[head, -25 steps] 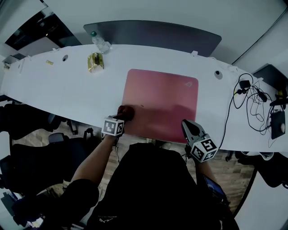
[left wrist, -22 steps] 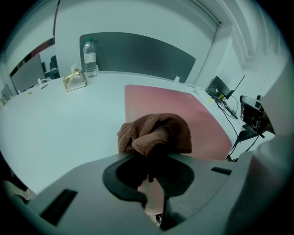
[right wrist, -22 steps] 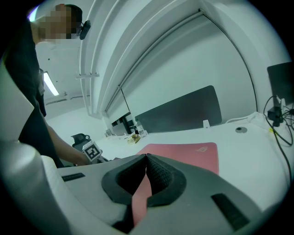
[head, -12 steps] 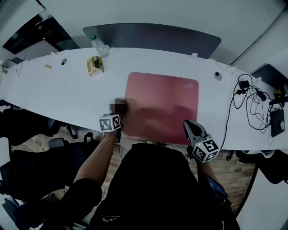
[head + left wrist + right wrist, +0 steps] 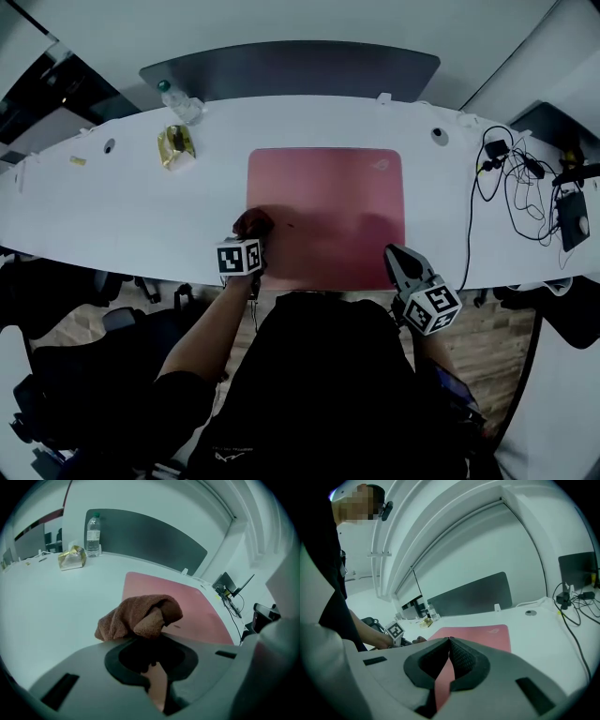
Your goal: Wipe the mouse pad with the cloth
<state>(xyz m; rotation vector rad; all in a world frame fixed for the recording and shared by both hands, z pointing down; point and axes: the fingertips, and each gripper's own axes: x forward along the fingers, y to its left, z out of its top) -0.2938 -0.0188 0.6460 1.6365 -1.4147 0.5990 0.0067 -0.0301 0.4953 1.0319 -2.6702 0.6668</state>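
The pink mouse pad [image 5: 328,211] lies flat on the white desk [image 5: 141,211]. A crumpled brown cloth [image 5: 252,223] rests at the pad's left edge, near its front corner. My left gripper [image 5: 250,236] is shut on that cloth; in the left gripper view the cloth [image 5: 140,616] bunches up just past the jaws, partly over the pad [image 5: 192,609]. My right gripper [image 5: 401,264] hovers by the pad's front right corner, shut and holding nothing. The right gripper view looks across the pad [image 5: 480,633] from low down.
A clear water bottle [image 5: 178,101] and a gold packet [image 5: 174,146] sit at the desk's far left. Tangled black cables and chargers [image 5: 525,192] lie at the right end. A dark divider panel [image 5: 291,67] runs behind the desk. Office chairs stand below the front edge.
My left gripper carried the cloth left off the pad's left edge, then back onto it. The right gripper has stayed by the front right corner. The head view has shifted.
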